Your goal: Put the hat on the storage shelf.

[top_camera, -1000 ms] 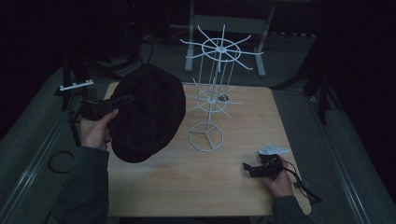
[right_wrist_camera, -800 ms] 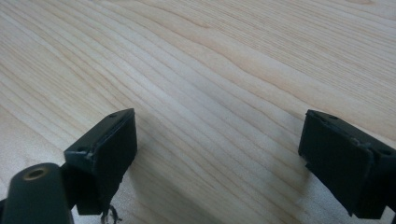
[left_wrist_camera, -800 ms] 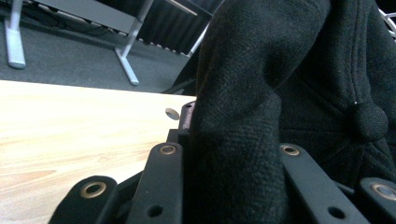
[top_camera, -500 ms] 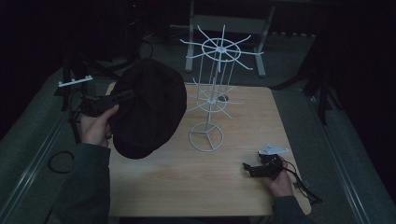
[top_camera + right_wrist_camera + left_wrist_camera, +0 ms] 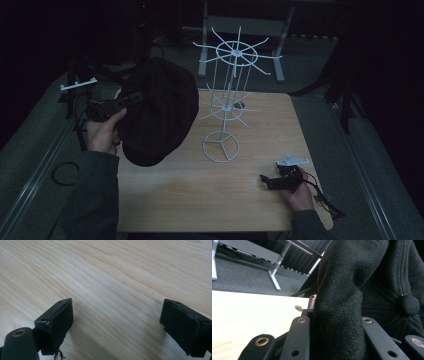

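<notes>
Clamping a fold of the black cap (image 5: 157,112), the left gripper (image 5: 337,322) holds it above the wooden table (image 5: 200,200) at nine o'clock from the white wire rack (image 5: 225,110). The right gripper (image 5: 116,322) rests at five o'clock, jaws wide apart. Grey carpet (image 5: 380,165) surrounds the table; the room is dark.

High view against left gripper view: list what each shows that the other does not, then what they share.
High view alone: the white wire rack standing on the table, the right hand-held gripper resting low near the table's front right, and both of the person's hands.

Left gripper view alone: the fabric fold pinched between the left hand-held gripper's jaws, and a small button on top of the black cap.

Both: the cap, held up by the left hand-held gripper, and the wooden table.
</notes>
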`<control>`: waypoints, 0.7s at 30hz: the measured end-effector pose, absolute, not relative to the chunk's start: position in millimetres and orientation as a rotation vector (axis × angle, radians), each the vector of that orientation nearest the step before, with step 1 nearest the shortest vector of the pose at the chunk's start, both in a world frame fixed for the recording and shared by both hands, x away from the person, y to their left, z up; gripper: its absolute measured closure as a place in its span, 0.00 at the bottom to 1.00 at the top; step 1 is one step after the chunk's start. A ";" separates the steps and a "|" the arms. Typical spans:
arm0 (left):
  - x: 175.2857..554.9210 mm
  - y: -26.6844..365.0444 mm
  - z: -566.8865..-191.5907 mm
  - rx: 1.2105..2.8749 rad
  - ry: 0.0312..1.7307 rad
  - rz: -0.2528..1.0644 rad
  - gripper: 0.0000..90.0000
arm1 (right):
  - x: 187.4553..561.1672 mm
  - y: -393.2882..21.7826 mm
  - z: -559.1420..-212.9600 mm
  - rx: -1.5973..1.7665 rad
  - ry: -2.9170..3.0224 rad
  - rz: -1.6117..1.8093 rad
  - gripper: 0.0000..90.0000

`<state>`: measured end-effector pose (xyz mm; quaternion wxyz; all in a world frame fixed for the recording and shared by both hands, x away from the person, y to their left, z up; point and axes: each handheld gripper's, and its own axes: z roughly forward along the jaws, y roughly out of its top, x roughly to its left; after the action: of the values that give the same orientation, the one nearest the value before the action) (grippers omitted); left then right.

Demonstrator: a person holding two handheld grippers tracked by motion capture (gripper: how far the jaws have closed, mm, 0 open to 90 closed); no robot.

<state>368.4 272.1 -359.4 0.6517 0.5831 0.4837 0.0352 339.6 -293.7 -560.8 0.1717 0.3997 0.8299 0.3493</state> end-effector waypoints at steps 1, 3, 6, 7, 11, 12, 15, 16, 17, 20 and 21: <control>368.4 272.1 -358.5 1.320 1.096 0.078 0.83 | 339.6 -293.7 -560.8 1.134 2.356 0.991 0.13; 368.4 272.1 -357.5 1.319 1.091 0.078 0.83 | 339.6 -293.7 -560.8 1.135 2.356 0.991 0.13; 368.4 271.7 -355.9 1.309 1.085 0.074 0.83 | 339.6 -293.7 -560.8 1.134 2.356 0.991 0.13; 368.5 271.6 -355.5 1.306 1.081 0.071 0.83 | 339.6 -293.7 -560.8 1.134 2.356 0.992 0.13; 368.3 271.2 -353.6 1.294 1.074 0.066 0.83 | 339.6 -293.7 -560.8 1.134 2.356 0.991 0.13; 368.2 271.2 -353.2 1.292 1.072 0.065 0.83 | 339.6 -293.7 -560.8 1.134 2.356 0.992 0.13; 367.6 271.3 -352.4 1.281 1.068 0.062 0.83 | 339.6 -293.7 -560.8 1.134 2.356 0.991 0.13; 367.5 271.4 -352.2 1.277 1.066 0.060 0.83 | 339.6 -293.7 -560.8 1.134 2.356 0.992 0.13; 367.5 271.5 -352.0 1.275 1.063 0.057 0.83 | 339.6 -293.7 -560.8 1.134 2.356 0.991 0.13; 367.2 271.1 -350.6 1.270 1.060 0.055 0.83 | 339.6 -293.7 -560.8 1.134 2.356 0.992 0.13; 367.1 270.9 -349.9 1.270 1.058 0.056 0.83 | 339.6 -293.7 -560.8 1.134 2.356 0.992 0.13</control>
<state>367.1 270.9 -349.9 0.6770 0.5652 0.4708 0.0249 339.6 -293.7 -560.8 0.1718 0.3995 0.8300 0.3493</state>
